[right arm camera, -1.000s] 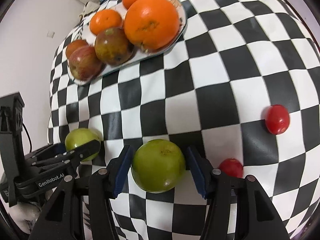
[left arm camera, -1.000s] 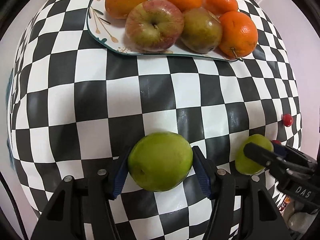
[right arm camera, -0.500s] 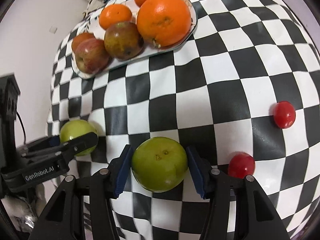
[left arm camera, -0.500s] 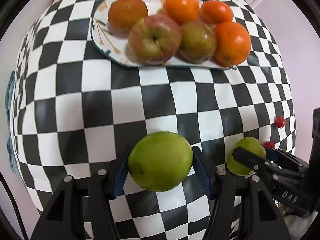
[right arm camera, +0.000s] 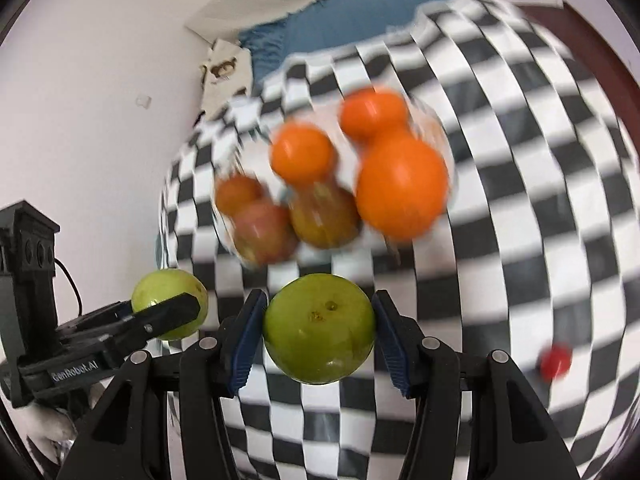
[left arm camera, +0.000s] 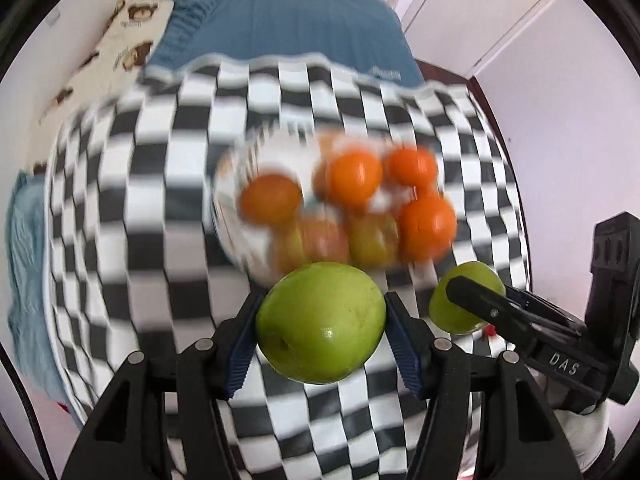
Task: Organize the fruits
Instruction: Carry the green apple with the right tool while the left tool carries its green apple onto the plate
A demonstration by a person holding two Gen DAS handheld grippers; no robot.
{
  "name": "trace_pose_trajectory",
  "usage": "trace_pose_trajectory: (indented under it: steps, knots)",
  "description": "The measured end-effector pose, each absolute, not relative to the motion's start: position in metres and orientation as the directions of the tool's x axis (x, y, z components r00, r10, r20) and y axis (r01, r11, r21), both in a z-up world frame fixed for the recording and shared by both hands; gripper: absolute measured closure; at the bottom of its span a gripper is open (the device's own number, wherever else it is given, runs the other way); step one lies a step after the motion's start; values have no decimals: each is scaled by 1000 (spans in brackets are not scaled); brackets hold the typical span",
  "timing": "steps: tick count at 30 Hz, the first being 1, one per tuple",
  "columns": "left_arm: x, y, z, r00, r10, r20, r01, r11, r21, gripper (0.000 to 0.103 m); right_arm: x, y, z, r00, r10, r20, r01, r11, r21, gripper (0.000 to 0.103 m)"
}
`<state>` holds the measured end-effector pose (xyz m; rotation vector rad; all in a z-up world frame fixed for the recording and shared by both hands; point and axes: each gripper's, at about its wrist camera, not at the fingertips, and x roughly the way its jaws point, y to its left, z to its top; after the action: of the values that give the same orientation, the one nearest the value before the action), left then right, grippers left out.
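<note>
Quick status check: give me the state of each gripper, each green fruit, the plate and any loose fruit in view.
left gripper: shut on a green fruit
left green fruit: held, off the cloth
right gripper: shut on a green fruit
right green fruit: held, off the cloth
plate: loaded with oranges and apples, blurred
red fruit: loose on the checkered cloth

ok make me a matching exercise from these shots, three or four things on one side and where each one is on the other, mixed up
Things:
1. green apple
2. second green apple
3. largest orange
4. cherry tomato

Places:
A. on the white plate with the other fruit
B. clamped in the left gripper
C. alone on the checkered cloth
D. clamped in the right gripper

Pairs: 1-B, 2-D, 3-A, 4-C
</note>
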<state>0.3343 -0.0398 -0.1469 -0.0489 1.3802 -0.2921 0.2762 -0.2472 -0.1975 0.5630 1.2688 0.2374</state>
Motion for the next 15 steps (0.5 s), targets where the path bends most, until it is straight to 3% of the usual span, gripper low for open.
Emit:
trace_pose_trajectory:
  steps: [6,15]
  knots:
    - [412,-45,-148,195,-150,-969,175,978,-116,46,354,-243,-179,351,380,-856,85,897,433,46]
    - [465,-61,-202,71,-78,-994,194,979,-63,45,416,-234,-211,265,320,-910,87,931,353,45]
